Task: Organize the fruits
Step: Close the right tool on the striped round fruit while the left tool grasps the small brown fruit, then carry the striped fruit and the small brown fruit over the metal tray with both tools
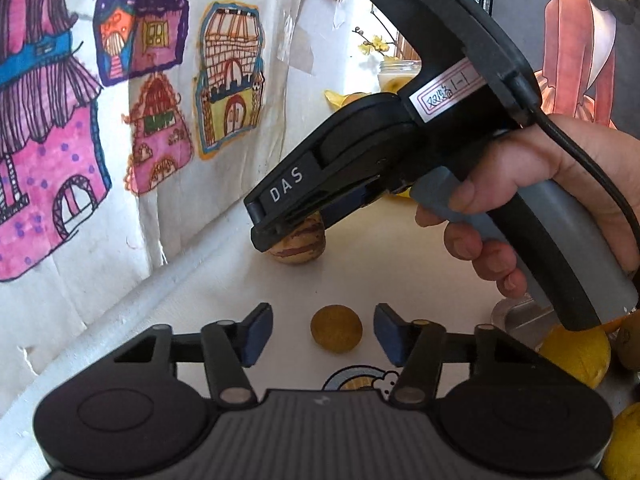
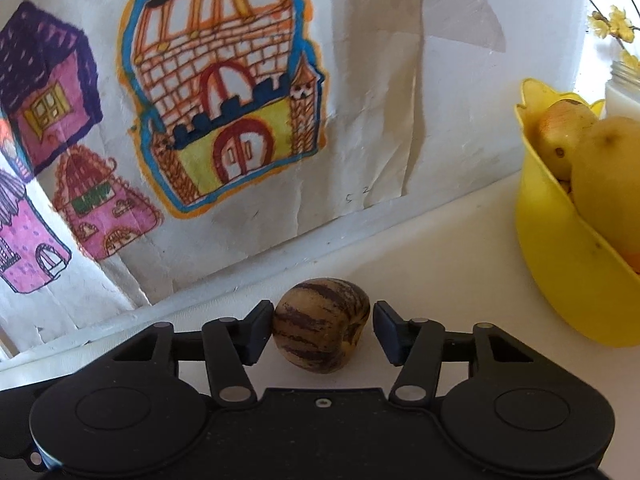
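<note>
A small round yellow-brown fruit [image 1: 337, 328] lies on the white tabletop [image 1: 400, 264] between the blue pads of my left gripper [image 1: 324, 334], with a gap on each side; that gripper is open. Further back, a striped tan-and-purple fruit [image 1: 300, 244] sits near the wall, and my right gripper [image 1: 288, 232], held by a hand [image 1: 520, 200], reaches down over it. In the right wrist view the striped fruit [image 2: 320, 328] fills most of the space inside my right gripper [image 2: 323, 330]. The left pad is at its skin and a thin gap shows at the right pad.
A yellow bowl [image 2: 560, 280] holding pears and other fruit stands at the right. A glass jar [image 2: 624, 92] with yellow flowers is behind it. More yellow fruit [image 1: 576, 356] lies at the right by a metal piece [image 1: 520, 316]. Painted paper [image 2: 240, 100] covers the wall.
</note>
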Available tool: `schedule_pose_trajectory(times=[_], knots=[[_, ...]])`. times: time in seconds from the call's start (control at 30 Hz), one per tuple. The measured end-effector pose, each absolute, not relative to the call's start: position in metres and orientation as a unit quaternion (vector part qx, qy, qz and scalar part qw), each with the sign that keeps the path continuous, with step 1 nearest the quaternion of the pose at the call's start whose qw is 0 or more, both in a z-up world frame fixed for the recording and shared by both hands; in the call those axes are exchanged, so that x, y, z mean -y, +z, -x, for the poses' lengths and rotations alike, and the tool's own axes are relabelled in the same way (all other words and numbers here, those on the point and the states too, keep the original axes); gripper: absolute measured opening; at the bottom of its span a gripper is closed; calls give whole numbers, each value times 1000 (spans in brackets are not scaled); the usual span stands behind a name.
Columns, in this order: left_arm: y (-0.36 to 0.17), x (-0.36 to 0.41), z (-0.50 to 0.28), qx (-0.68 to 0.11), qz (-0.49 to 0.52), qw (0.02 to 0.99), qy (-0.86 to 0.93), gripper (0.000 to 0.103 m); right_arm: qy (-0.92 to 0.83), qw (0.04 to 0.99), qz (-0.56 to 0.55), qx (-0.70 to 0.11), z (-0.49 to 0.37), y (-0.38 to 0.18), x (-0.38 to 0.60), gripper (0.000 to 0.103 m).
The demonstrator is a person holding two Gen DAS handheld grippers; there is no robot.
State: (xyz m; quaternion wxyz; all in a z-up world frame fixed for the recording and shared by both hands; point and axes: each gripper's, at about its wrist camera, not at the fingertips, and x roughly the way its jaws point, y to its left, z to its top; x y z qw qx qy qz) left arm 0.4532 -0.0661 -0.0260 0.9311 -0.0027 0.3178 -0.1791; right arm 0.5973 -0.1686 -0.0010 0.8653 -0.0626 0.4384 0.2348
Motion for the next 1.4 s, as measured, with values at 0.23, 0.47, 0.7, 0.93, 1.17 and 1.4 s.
schedule_pose_trajectory(times=[0.23, 0.47, 0.7, 0.93, 1.17, 1.4], knots=[[-27, 66, -452, -328, 10, 928, -176, 48, 236, 864, 66, -440, -601, -3, 165, 53], [-27, 69, -452, -330, 15, 926, -181, 34, 239, 866, 72, -433, -592, -7, 160, 52], [-29, 69, -455, -331, 27, 926, -180, 32, 239, 862, 39, -445, -593, -10, 167, 52], [-27, 60, -449, -337, 37, 924, -178, 31, 242, 854, 7, -461, -590, -8, 172, 51], [-19, 58, -431, -346, 35, 922, -172, 31, 243, 849, -13, -470, -570, 3, 181, 51], [-6, 51, -406, -344, 39, 923, -170, 31, 243, 856, -13, -456, -539, 26, 192, 51]])
